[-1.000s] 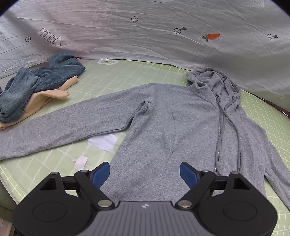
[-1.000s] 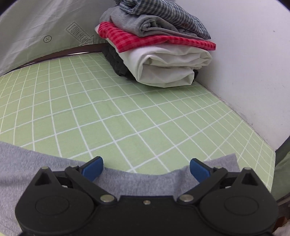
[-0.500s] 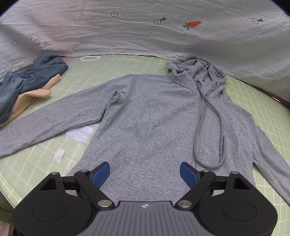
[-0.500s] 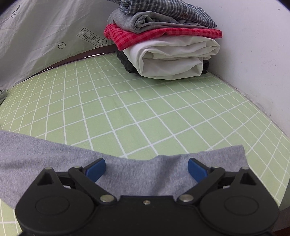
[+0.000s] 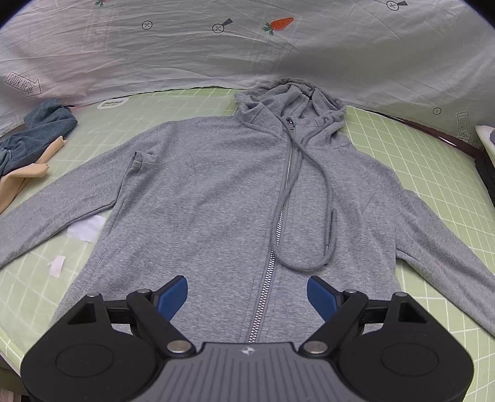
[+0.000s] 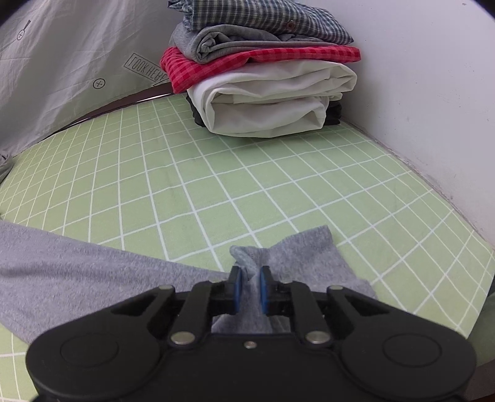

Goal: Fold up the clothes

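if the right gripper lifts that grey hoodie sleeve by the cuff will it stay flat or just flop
Probably flop: the sleeve already bunches into a ridge where the closing right gripper pinches it. The hoodie lies limp, moulded to the mat, so the body likely drags behind. Its drawstring lies loose and may swing.

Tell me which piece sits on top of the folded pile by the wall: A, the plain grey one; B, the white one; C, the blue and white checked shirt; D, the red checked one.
C: in the right wrist view the blue and white checked shirt lies uppermost, with the plain grey piece, the red checked one and the white one stacked below it.
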The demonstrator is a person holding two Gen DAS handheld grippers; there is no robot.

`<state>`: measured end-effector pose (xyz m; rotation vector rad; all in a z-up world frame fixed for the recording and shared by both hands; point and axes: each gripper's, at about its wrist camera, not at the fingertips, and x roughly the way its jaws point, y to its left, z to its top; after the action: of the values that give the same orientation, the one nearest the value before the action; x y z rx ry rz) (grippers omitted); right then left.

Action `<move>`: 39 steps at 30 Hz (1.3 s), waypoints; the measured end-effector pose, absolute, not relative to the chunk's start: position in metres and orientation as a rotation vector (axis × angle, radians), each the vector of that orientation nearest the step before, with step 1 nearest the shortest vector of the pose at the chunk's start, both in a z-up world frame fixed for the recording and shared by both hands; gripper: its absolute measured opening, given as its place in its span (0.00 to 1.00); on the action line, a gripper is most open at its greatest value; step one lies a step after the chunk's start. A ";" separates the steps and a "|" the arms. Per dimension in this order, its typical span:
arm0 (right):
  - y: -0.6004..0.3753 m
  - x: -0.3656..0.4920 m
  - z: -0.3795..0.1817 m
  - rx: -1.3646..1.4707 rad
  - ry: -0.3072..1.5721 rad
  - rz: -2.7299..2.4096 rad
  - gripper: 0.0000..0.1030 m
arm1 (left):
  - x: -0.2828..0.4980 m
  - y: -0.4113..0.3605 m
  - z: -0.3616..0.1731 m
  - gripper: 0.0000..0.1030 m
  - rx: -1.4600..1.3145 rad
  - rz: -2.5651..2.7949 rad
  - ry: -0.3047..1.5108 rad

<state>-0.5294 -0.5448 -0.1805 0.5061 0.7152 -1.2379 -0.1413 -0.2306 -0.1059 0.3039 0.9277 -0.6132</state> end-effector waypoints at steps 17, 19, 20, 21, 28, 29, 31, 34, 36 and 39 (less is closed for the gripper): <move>-0.517 -0.471 -0.175 0.466 0.775 -1.368 0.94 | -0.096 -0.147 -0.098 0.83 0.171 -0.471 0.936; -0.501 -0.448 -0.171 0.441 0.778 -1.329 0.95 | -0.083 -0.131 -0.099 0.83 0.152 -0.459 0.950; -0.491 -0.436 -0.168 0.430 0.773 -1.306 0.96 | -0.075 -0.122 -0.099 0.83 0.143 -0.454 0.952; -0.481 -0.423 -0.165 0.421 0.768 -1.281 0.97 | -0.068 -0.113 -0.099 0.83 0.134 -0.448 0.954; -0.391 -0.318 -0.150 0.383 0.778 -1.051 0.98 | -0.011 -0.043 -0.099 0.83 0.052 -0.400 0.975; -0.380 -0.303 -0.149 0.382 0.777 -1.021 0.98 | -0.003 -0.031 -0.099 0.83 0.043 -0.389 0.971; -0.360 -0.276 -0.147 0.373 0.781 -0.984 0.98 | 0.014 -0.007 -0.098 0.83 0.030 -0.366 0.957; -0.334 -0.241 -0.145 0.359 0.773 -0.952 0.99 | 0.039 0.026 -0.099 0.83 -0.001 -0.329 0.936; -0.319 -0.222 -0.146 0.348 0.765 -0.941 0.99 | 0.059 0.045 -0.102 0.83 -0.009 -0.301 0.927; -0.302 -0.200 -0.152 0.355 0.757 -0.939 0.99 | 0.085 0.067 -0.109 0.83 -0.009 -0.278 0.923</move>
<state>-0.1997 -0.3021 -0.1516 0.3555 0.7567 -0.9395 0.0850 0.0672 -0.1089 -0.0086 0.9230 -0.2782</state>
